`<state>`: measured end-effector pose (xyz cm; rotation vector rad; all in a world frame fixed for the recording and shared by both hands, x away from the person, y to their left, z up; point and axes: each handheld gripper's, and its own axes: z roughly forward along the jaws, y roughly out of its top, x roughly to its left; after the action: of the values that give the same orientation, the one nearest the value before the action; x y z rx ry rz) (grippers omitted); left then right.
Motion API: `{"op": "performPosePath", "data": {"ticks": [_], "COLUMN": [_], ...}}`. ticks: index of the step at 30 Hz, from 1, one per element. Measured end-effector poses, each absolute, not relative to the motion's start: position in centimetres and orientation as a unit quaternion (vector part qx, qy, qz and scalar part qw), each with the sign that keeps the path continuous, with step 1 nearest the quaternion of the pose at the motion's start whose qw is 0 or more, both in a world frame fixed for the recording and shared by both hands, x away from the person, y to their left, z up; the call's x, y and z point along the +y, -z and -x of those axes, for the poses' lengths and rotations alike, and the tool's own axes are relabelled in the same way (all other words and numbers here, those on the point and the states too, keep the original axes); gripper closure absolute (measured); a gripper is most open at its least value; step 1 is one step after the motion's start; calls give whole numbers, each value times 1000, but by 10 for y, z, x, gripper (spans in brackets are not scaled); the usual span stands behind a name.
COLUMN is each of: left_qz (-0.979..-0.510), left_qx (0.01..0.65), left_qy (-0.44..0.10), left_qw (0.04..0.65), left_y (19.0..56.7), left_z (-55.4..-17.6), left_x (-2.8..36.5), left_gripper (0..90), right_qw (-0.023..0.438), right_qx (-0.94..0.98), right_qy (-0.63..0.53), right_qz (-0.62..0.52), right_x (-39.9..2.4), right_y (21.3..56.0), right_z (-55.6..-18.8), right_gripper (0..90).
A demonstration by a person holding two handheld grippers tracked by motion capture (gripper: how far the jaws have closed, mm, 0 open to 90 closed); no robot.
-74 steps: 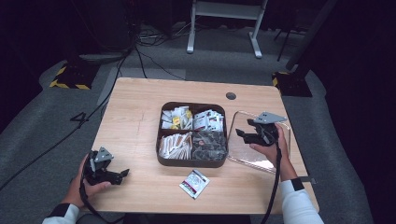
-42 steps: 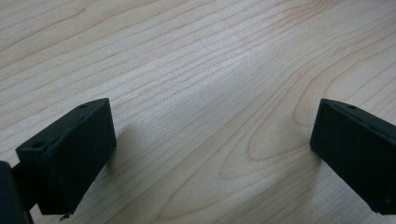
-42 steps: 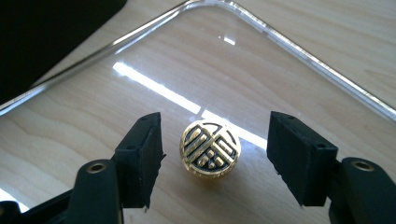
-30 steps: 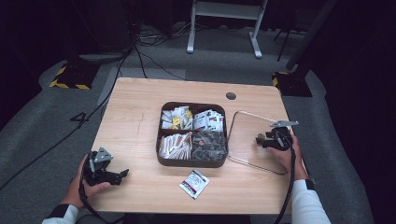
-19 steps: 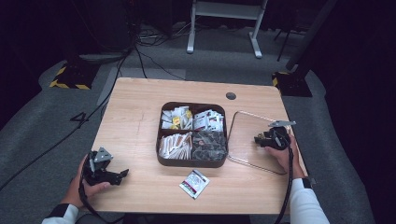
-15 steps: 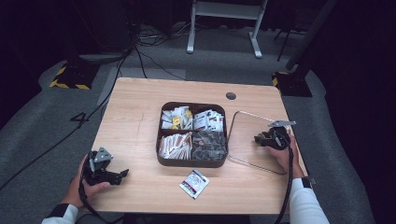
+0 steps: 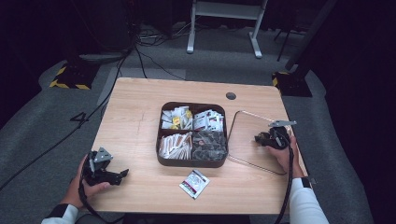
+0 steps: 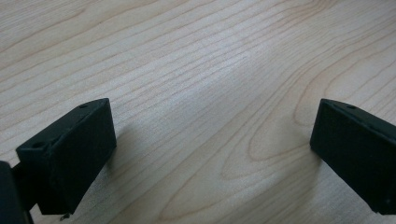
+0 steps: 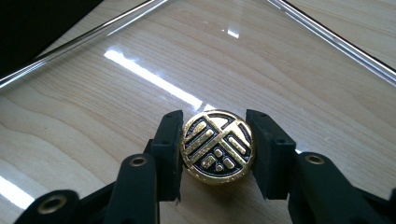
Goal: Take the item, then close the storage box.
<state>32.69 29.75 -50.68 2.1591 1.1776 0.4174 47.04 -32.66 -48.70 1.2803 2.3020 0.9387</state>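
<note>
A clear glass lid (image 7: 243, 115) with a thin rim lies on the table to the right of the box; the wood shows through it (image 9: 116, 88). Its round gold-and-black knob (image 9: 218, 149) sits between the jaws of my right gripper (image 9: 215, 133), which is shut on it. In the high view the right gripper (image 7: 260, 138) is over the lid's right part. My left gripper (image 7: 120, 174) rests at the table's front left, open, with bare wood between its jaws (image 8: 210, 140).
A dark brown box (image 7: 191, 163) with four compartments of sachets and packets stands mid-table. One loose sachet (image 7: 194, 183) lies in front of it. A dark round hole (image 7: 230, 96) sits near the far edge. The table's right edge is close to my right hand.
The right gripper has carried the lid rightward, away from the box, and lowered it from a raised tilt to the table. Over the last second it barely moves. The left gripper stays still.
</note>
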Motion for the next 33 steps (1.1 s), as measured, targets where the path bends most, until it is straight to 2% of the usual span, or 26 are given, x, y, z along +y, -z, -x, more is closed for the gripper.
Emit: {"op": "performPosePath", "data": {"ticks": [13, 33], "left_qz": [-820, -819], "left_qx": [448, 449], "left_qy": [-159, -160], "left_qw": [317, 317], "left_y": [507, 507], "left_z": [-327, -327], "left_x": [298, 297], "left_gripper": [5, 5], "right_qw": [190, 223], "right_qx": [802, 779], "right_qy": [-339, -379], "right_qz": [-454, -447], "right_x": [-332, -336], "right_y": [479, 438], "right_z": [-466, -449], "right_gripper": [591, 592]}}
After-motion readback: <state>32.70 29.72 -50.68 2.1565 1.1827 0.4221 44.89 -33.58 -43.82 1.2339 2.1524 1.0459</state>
